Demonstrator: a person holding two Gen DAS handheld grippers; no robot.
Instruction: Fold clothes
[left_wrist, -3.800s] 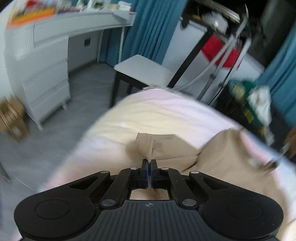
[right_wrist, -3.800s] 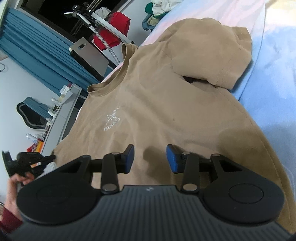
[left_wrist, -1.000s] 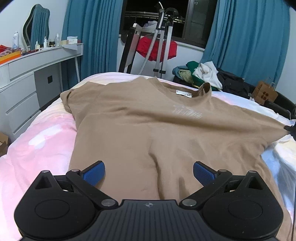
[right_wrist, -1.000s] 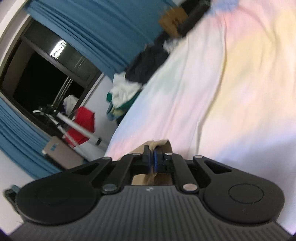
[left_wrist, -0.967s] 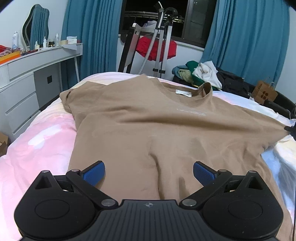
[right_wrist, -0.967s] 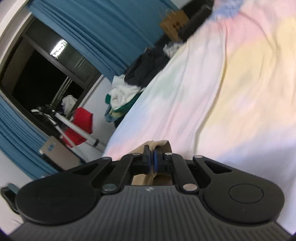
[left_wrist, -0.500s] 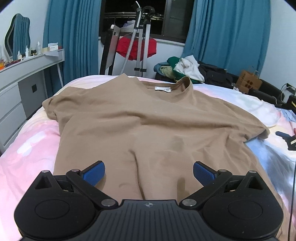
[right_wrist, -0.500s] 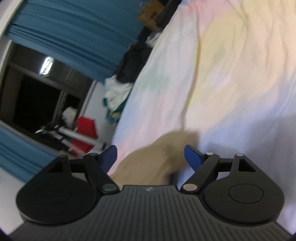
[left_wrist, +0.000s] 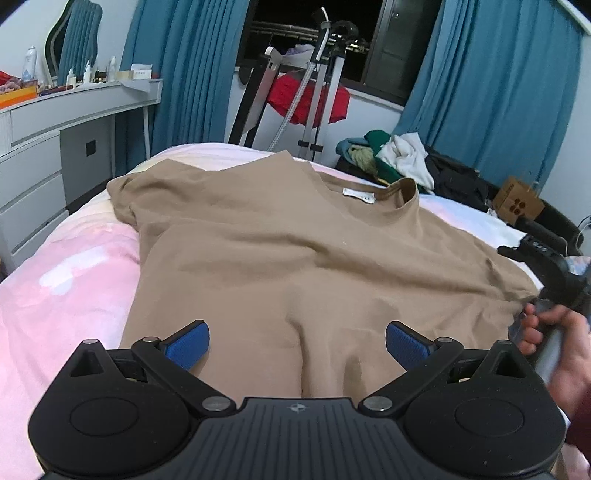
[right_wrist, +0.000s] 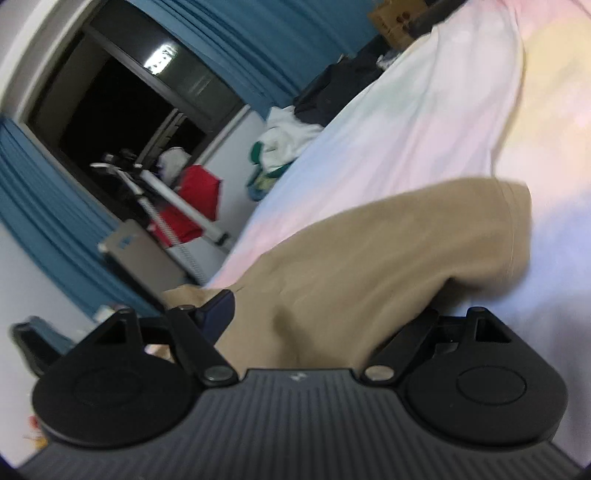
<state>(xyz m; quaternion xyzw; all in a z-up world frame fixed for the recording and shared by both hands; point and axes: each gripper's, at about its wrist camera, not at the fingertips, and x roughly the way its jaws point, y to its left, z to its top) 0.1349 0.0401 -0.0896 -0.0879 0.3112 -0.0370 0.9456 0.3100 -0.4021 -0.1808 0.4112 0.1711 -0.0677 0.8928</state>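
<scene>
Released since a second ago, the tan T-shirt's sleeve (right_wrist: 424, 251) lies loose before the right gripper (right_wrist: 332, 314), whose jaws now gape wide. Left gripper (left_wrist: 297, 341) hovers wide open over the tan T-shirt (left_wrist: 295, 251), spread flat on the pastel bedsheet (left_wrist: 66, 266).

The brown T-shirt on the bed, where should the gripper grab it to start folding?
Probably at a sleeve. The brown T-shirt lies spread flat on the bed, and flat cloth in the middle offers no edge to pinch. The left sleeve ends in a free hem near the bed's side, so the open left gripper could come in from that outer side, low, and pinch the hem.
</scene>
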